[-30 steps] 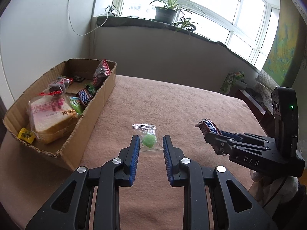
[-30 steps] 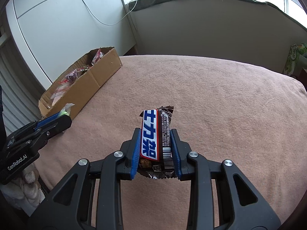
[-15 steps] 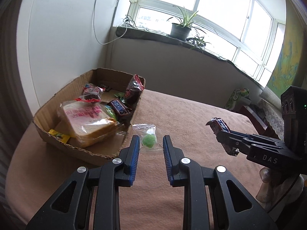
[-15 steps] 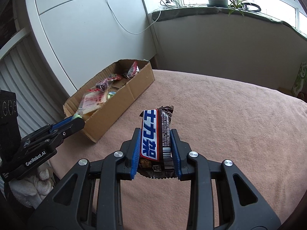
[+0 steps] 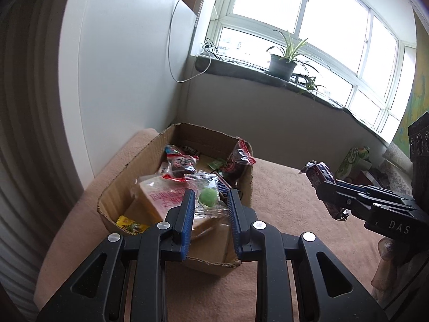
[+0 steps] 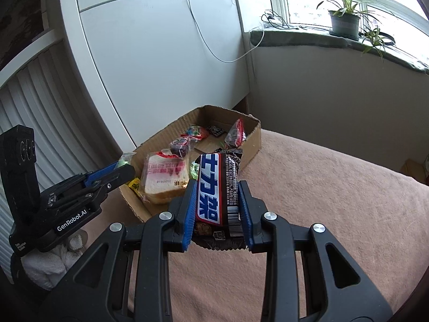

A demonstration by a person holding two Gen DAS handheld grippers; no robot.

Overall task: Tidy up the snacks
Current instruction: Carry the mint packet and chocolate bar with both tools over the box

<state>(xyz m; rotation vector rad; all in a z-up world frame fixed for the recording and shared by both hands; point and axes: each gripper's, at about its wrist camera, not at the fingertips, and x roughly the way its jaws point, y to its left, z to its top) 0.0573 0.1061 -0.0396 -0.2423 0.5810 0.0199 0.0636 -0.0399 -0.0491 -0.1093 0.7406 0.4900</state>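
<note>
both tools pinch snacks, left tool (image 5: 209, 204) over cardboard box (image 5: 112, 191) rim, right tool (image 6: 217, 190) beside.

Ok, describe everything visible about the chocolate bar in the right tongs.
The chocolate bar is a glossy dark brown wrapper with a blue, red-edged band of white characters, a barcode and crimped ends. It stands roughly upright, pinched at its sides by the shut right tongs, held in the air above the pink tablecloth, beside the cardboard box.

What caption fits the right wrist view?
Right gripper carries a chocolate bar toward the snack box.
</note>
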